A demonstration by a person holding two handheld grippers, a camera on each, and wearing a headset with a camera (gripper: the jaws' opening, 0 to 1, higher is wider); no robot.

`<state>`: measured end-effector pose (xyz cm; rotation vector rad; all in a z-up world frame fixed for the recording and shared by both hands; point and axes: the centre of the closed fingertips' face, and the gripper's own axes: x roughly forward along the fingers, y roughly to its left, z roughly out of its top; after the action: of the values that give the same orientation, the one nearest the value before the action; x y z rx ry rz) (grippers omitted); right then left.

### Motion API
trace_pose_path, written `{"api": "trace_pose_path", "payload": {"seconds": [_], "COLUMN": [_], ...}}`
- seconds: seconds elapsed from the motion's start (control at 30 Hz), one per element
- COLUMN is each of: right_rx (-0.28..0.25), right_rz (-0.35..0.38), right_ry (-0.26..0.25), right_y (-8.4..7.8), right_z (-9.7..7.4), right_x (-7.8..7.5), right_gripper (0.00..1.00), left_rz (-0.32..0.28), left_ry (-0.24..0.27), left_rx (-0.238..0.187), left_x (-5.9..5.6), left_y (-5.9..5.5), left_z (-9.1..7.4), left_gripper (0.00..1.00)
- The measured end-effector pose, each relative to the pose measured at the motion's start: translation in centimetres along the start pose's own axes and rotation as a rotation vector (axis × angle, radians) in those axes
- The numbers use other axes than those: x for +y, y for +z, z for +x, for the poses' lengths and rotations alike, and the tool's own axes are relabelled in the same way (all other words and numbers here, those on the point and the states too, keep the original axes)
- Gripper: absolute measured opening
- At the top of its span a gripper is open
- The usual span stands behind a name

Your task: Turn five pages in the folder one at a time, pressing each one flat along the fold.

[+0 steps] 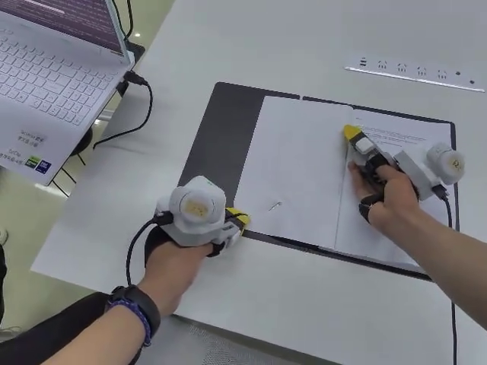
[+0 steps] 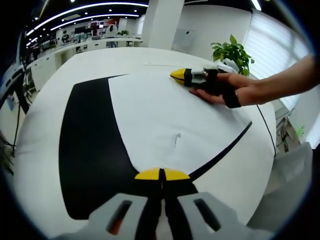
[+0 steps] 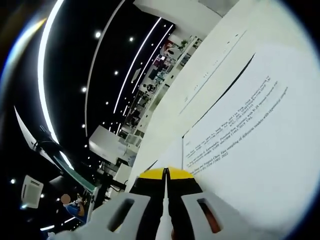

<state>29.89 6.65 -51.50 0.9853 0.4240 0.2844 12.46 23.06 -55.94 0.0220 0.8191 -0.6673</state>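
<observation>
Beside the fold (image 1: 339, 217), right tongs (image 1: 351, 134) closed, hand (image 1: 389, 195) flat

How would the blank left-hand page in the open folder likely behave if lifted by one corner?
Probably floppy: the blank page is one thin sheet lying flat on the folder, so a lifted corner would likely droop. Probably light too, and apt to lift back, perhaps why the right hand-held gripper presses near the fold.
</observation>
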Motion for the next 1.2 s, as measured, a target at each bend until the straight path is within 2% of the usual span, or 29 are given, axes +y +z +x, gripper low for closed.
{"api": "trace_pose_path", "payload": {"seconds": [0.3,0.57,0.6,0.73,0.83,0.9,1.2], "right_rx": [-0.039,0.005,-0.006,-0.017,-0.012,-0.001,0.075], "right_rz": [0.029,-0.002,0.015,0.037,0.057,0.042,-0.012], "right_ry": [-0.016,-0.027,-0.033,-0.035,-0.021,-0.018,0.039], "right_y": [1.5,2.1,2.6,3.3,3.4,3.3,1.2], "right_z": [1.7,3.8,4.4,5.5,5.6,5.7,3.9], "right_x": [-0.4,-0.6,-1.5,-3.1,-3.5,-3.8,-3.8], "right_gripper": [0.0,0.0,0.0,0.0,0.0,0.0,0.0], "left_rz": [-0.012,-0.022,-0.023,-0.026,-0.028,-0.027,-0.031], "left_ry": [0.009,0.015,0.016,0.017,0.017,0.016,0.015], "left_rx": [-0.002,-0.004,-0.004,-0.003,-0.004,-0.003,-0.01], "left_x": [0.1,0.1,0.0,0.1,0.0,0.0,0.0], "left_y": [0.0,0.0,0.0,0.0,0.0,0.0,-0.1], "left_z": [0.0,0.0,0.0,0.0,0.0,0.0,-0.1], "left_gripper": [0.0,0.0,0.0,0.0,0.0,0.0,0.0]}}
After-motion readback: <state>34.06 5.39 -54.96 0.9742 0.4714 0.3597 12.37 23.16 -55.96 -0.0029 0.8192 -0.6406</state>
